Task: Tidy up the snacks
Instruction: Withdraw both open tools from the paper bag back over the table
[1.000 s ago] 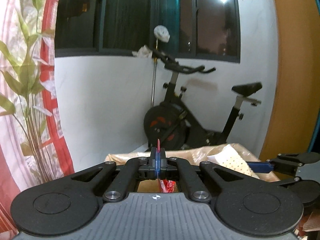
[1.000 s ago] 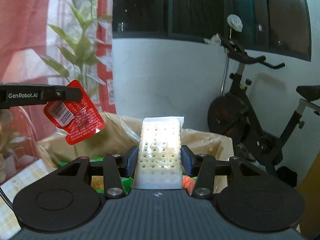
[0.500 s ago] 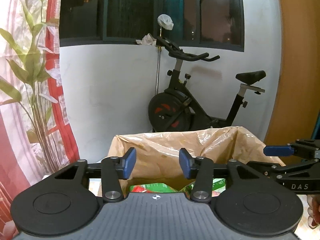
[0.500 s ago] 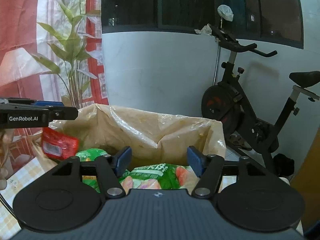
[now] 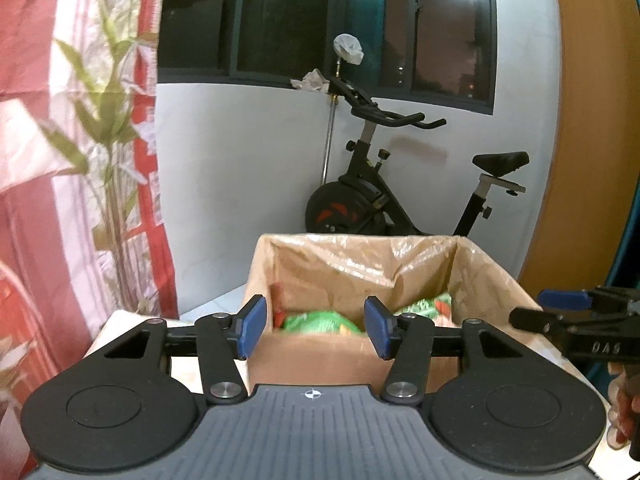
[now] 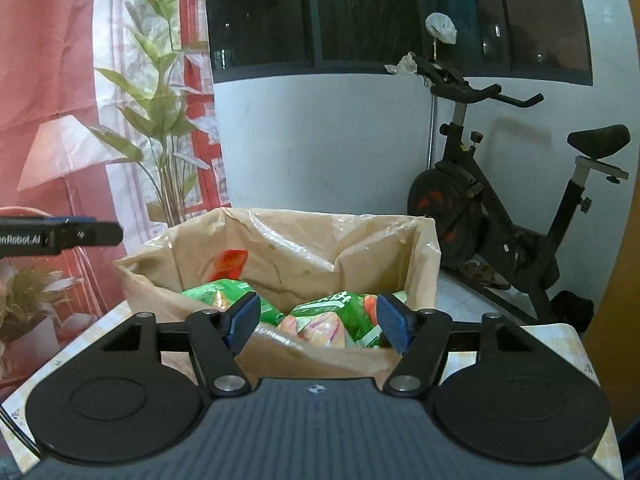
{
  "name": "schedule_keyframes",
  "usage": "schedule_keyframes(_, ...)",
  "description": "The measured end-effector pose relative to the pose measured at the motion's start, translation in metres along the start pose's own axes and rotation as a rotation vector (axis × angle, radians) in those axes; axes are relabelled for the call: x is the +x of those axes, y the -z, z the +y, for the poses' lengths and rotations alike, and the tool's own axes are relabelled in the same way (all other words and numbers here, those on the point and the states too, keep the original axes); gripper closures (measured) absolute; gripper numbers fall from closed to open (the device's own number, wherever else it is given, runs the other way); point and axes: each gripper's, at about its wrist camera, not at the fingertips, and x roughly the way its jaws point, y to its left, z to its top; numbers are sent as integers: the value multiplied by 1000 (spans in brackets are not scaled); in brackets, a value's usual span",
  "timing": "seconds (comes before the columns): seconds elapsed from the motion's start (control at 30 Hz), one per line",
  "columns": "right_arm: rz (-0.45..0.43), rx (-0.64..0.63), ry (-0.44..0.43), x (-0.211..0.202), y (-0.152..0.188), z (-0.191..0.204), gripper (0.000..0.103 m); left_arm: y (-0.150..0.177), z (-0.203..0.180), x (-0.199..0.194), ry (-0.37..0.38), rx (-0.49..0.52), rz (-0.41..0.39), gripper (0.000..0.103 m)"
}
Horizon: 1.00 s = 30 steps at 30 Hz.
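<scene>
A cardboard box (image 5: 320,354) (image 6: 304,354) lined with tan plastic stands on the table ahead of both grippers. Inside lie green snack packets (image 5: 318,320) (image 6: 340,312), and a red packet (image 6: 229,261) rests against the box's far left liner. My left gripper (image 5: 313,330) hangs just before the box's near wall, its jaws opening with nothing between the blue pads. My right gripper (image 6: 318,322) is at the near rim, its jaws opening too and empty. Each gripper shows at the edge of the other's view.
The table (image 6: 560,344) carries a pale checked cloth. An exercise bike (image 5: 400,200) (image 6: 500,208) stands behind the box by the white wall. A red leaf-patterned curtain (image 5: 60,160) hangs at the left. A hand (image 5: 624,412) shows at the right edge.
The left gripper let go of the red packet and the right gripper let go of the white cracker pack; both fell into the box. Both grippers then drew back from the box, jaws apart.
</scene>
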Motion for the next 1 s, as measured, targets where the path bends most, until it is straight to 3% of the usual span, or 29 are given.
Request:
schedule_keyframes(0.33,-47,31,0,-42,29,12,28,55,16,-44,-47,-70,51,47)
schedule_keyframes(0.57,-6,45,-9,-51,69,24,28,107,36,-56,-88,-105,137,47)
schedule_keyframes(0.9,145,52,-37,-39,131,46,28,176,47,-47,-54,-148,353,47)
schedule_keyframes(1.0,183,54,-44,-37,144,49,28,194,42,-43,-42,-191,453,50)
